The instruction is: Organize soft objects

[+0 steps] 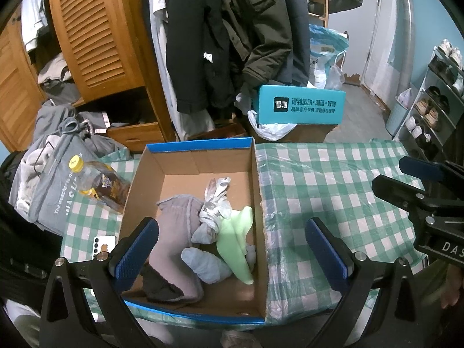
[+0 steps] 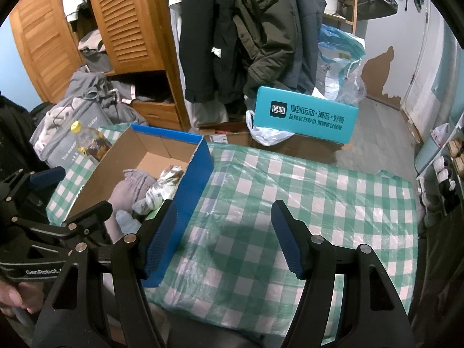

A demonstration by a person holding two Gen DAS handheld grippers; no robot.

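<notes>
Over on the counter [image 2: 304,191], the cardboard box [image 1: 258,191] holds the soft objects: mauve sock [image 1: 174,232], green sock [image 1: 236,240], pale blue sock [image 1: 207,265], all heaped together. Left tool [image 1: 232,252] hovers spread above them, pinching nothing; right tool [image 2: 224,237] spread over bare checked cloth.

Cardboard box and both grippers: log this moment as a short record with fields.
box: open cardboard box with blue rim, on the green checked tablecloth
contents: mauve garment, green sock, pale blue socks, crumpled grey-white cloth
beside box: bottle with yellow cap on its left, phone near it
cloth right of box: no soft items visible
left gripper: fingers open, over the box, holding nothing
right gripper: fingers open over the cloth, holding nothing
</notes>
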